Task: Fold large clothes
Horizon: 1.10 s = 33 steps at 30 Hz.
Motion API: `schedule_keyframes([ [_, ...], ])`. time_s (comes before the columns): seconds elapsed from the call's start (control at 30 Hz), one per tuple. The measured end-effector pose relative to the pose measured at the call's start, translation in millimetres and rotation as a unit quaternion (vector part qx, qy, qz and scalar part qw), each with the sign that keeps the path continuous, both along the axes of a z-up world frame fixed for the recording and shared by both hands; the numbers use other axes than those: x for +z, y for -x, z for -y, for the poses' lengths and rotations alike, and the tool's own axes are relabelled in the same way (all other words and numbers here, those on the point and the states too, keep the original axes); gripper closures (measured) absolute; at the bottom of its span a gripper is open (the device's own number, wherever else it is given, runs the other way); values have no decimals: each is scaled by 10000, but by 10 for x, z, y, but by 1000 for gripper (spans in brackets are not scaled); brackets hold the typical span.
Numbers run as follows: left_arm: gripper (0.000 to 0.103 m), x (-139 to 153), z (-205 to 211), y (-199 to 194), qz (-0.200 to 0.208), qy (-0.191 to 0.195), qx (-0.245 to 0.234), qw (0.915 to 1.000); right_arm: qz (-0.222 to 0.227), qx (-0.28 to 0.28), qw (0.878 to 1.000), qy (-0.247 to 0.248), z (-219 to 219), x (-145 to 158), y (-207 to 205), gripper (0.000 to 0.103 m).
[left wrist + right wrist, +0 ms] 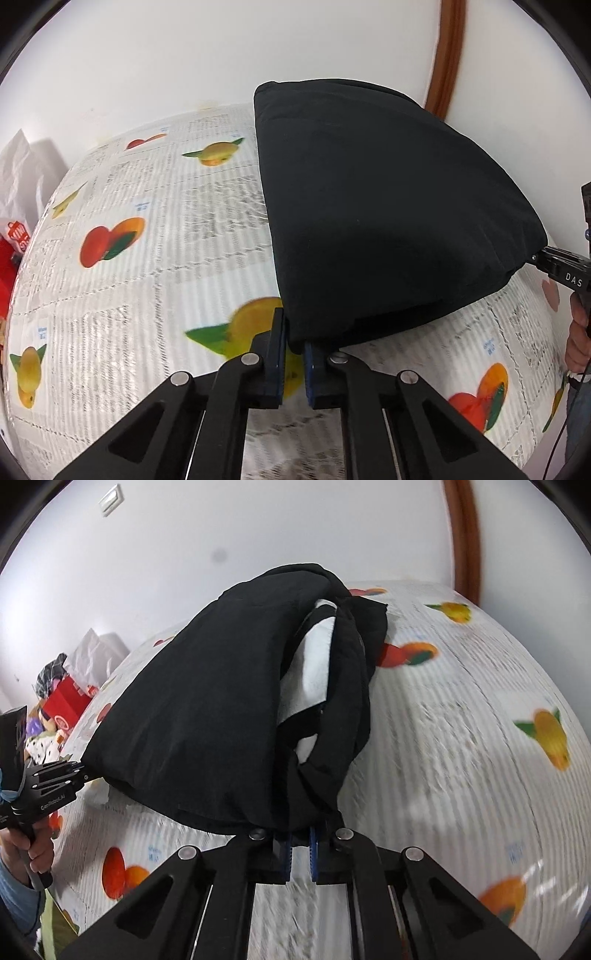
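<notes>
A large black garment (376, 206) is lifted off the table, stretched between my two grippers. My left gripper (294, 339) is shut on its near corner. My right gripper (301, 830) is shut on the other lower corner; it also shows in the left wrist view (535, 258) at the right edge of the cloth. In the right wrist view the black garment (207, 716) hangs folded over, with a white inner layer or print (314, 664) showing between its folds. The left gripper appears there too (83, 770), holding the far corner.
The table is covered with a white fruit-print cloth (147, 229). A red box and cluttered items (62, 701) sit at the far left. A white plastic bag (18, 173) lies beside them. A white wall and brown door frame (448, 55) are behind.
</notes>
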State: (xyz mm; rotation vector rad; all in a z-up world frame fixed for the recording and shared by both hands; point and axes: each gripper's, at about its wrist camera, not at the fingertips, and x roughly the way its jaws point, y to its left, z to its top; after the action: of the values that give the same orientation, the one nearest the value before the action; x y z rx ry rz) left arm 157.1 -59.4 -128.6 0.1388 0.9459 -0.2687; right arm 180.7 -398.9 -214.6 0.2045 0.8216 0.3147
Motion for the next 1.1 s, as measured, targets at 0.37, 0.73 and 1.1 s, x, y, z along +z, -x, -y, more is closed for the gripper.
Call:
schedule_keyframes([
  [0.37, 95, 13, -466, -192, -191, 167, 535, 9982, 60, 433, 9988, 200, -533, 115, -608, 96],
  [0.73, 75, 119, -555, -108, -288, 169, 690, 9971, 301, 404, 9981, 350, -513, 447, -286, 77],
  [1.1, 61, 364, -588, 126, 99, 150, 703, 9974, 408, 222, 9977, -496, -590, 549, -557, 76],
])
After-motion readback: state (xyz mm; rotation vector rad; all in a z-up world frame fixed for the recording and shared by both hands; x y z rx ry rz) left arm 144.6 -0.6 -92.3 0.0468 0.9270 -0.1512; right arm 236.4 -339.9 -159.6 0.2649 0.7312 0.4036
